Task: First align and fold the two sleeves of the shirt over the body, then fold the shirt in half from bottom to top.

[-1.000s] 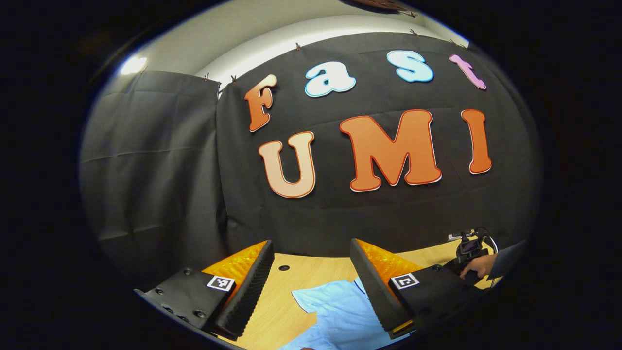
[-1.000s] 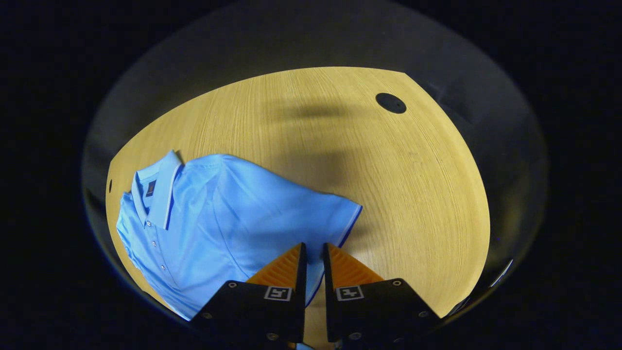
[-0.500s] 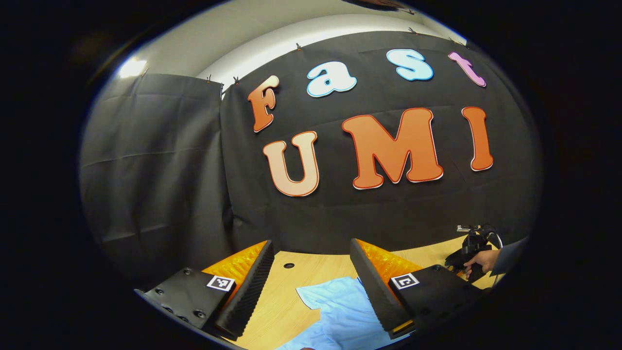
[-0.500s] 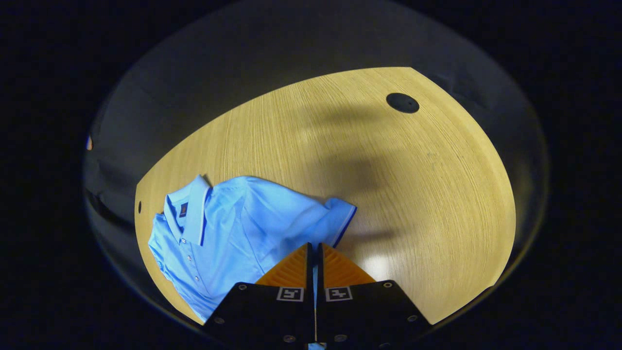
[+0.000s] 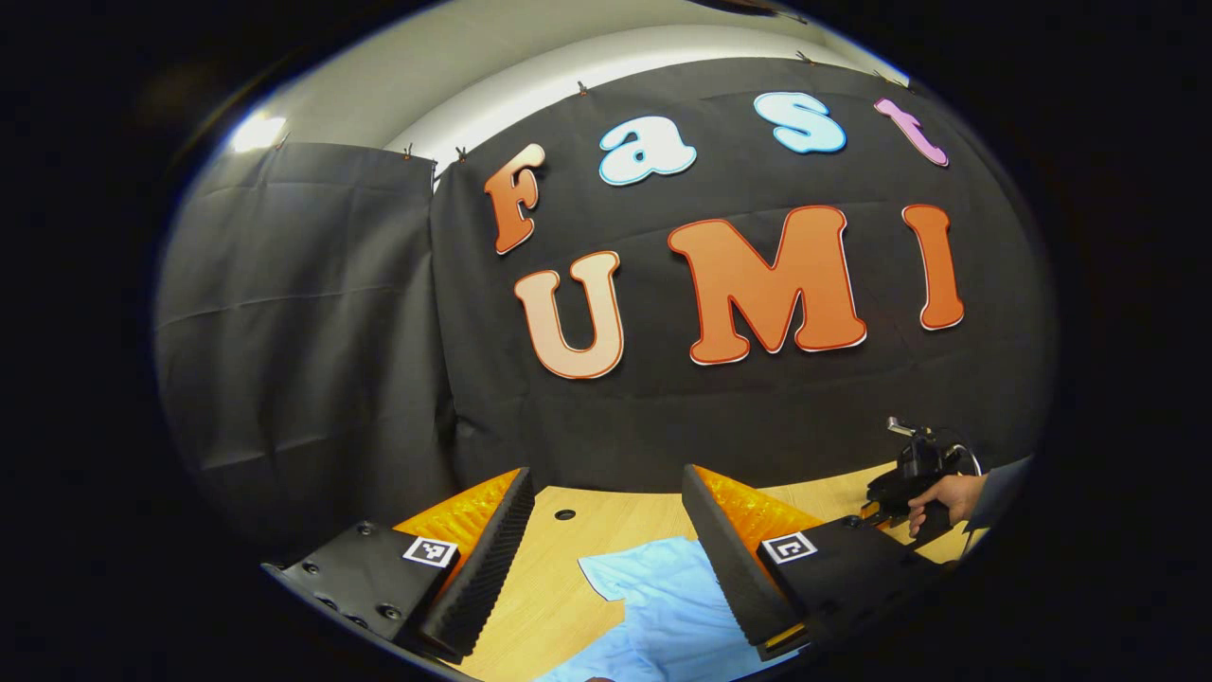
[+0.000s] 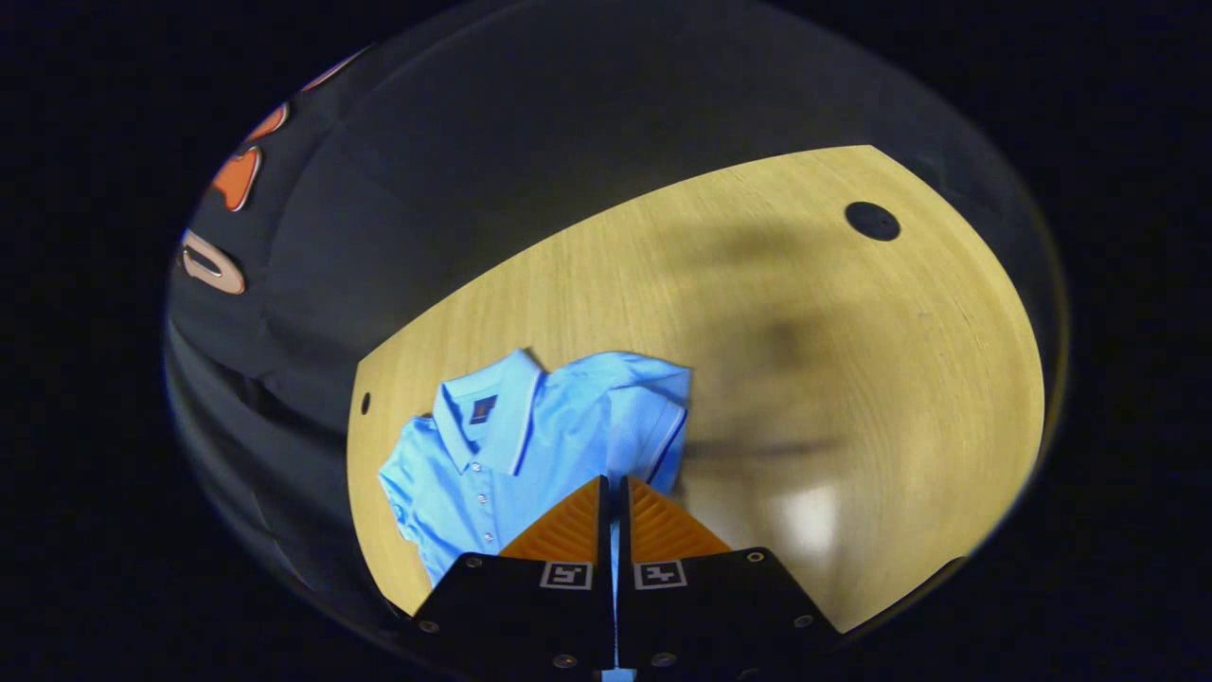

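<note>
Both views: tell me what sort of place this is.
Likely a recording booth, not a home: black cloth wall pinned up behind a bare wooden table, one blue shirt laid out, a hand-held right gripper pinching its sleeve.

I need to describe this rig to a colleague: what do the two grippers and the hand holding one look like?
The left gripper has two wedge-shaped fingers with ribbed inner pads, on black blocks with screws and small square black-and-white markers. The right gripper has the same wedge fingers, black blocks and square markers; farther off it is dark with a looping cable. The hand on it comes out of a dark sleeve.
</note>
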Demonstrator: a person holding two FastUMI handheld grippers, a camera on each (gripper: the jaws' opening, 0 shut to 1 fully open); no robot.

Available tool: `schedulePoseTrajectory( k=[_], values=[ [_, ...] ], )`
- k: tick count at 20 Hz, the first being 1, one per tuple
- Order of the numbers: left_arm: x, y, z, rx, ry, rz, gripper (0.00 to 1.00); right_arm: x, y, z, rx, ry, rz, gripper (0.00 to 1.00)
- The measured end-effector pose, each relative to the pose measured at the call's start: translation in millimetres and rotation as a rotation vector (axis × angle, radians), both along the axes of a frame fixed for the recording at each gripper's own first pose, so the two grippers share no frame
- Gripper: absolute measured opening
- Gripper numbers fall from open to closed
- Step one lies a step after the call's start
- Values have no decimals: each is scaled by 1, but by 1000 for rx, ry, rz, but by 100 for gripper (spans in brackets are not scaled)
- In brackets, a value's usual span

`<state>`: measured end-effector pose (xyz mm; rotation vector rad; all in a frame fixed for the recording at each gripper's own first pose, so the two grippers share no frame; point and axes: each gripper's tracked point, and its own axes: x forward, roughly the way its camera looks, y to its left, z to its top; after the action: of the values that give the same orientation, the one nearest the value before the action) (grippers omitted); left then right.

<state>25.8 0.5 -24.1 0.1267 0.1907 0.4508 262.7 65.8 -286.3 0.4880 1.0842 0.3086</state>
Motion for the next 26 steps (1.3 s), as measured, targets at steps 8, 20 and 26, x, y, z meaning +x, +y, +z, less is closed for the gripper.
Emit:
schedulePoseTrajectory(
  k=[8, 20, 26],
  values=[
    [8, 20, -28, -51, 52, 9, 100, -11, 68, 17, 102, 29, 71, 4],
    [57, 82, -194, -560, 429, -62, 98, -20, 42, 78, -30, -212, -19, 76],
    [101, 110, -267, -672, 609, -127, 100, -38, 0, 112, -147, -334, -190, 88]
  ],
)
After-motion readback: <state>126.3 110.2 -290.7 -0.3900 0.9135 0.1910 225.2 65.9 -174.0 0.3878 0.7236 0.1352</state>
